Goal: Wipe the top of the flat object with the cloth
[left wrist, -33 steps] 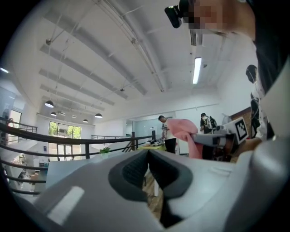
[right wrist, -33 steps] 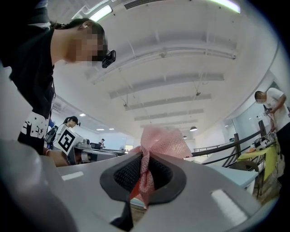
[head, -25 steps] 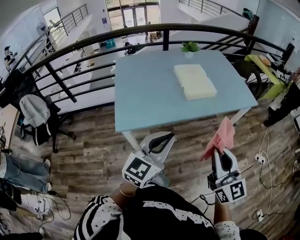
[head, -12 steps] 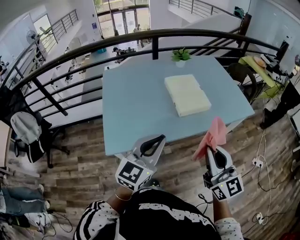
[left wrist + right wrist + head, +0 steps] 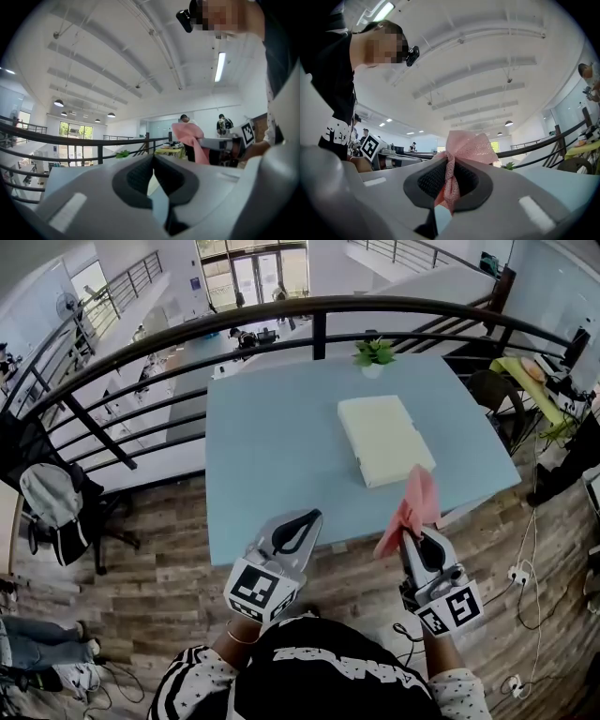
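Right gripper view — cloth [image 5: 466,147] pinched in jaws — left gripper [image 5: 153,158] closed, empty.

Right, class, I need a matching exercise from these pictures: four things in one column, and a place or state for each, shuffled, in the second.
Column one:
1. pink cloth
2. cream flat object
3. small potted plant
4. left tool

Column two:
A. at the far edge of the blue table, by the railing
B. shut, with nothing between its jaws
C. lying flat on the blue table
D. pinched in the right tool

Pairs: 1-D, 2-C, 3-A, 4-B.
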Demonstrator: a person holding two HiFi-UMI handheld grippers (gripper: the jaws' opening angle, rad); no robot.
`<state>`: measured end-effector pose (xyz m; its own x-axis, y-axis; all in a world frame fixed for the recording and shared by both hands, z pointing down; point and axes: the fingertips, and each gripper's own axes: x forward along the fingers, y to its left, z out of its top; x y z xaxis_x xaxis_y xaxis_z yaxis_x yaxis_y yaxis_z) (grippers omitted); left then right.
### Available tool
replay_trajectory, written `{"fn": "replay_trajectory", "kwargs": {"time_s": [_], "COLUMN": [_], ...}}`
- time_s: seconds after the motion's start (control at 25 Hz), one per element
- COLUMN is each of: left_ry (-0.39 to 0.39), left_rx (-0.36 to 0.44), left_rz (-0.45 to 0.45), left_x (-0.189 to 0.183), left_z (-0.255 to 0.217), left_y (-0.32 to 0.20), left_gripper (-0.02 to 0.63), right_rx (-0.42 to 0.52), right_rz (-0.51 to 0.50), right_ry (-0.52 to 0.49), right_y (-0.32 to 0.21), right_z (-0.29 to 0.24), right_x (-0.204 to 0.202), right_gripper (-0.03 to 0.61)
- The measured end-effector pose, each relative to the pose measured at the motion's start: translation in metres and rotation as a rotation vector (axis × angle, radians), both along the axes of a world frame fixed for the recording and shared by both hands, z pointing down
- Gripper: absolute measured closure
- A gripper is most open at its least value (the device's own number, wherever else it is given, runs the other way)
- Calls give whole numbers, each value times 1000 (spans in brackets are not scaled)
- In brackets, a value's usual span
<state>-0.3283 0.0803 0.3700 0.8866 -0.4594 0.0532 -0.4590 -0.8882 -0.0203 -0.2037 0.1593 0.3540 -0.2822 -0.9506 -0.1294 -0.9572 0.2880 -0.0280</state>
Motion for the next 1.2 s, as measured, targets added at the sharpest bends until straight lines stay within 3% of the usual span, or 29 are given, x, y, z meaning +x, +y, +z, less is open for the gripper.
{"fn": "replay_trajectory", "kwargs": {"time_s": [0.32,0.56,1.2], "left_ry": [-16,-22,-43], "left_rx": [-22,-22,-28], "left_rz": [-98,-249,-568], "left_x": [3,10,118], "left_z": [10,10,2], "left_y": [-34,-75,-140], "left_gripper": [614,614,614], "right_rx": [-28,-14,-23], "right_rz": [-84,-238,-558], "right_ry": [-14,-7,-17], "right_y": [-52,-109,-221], "right_z": [12,9,9], "right_x": [19,33,147], "right_gripper": [552,552,552]}}
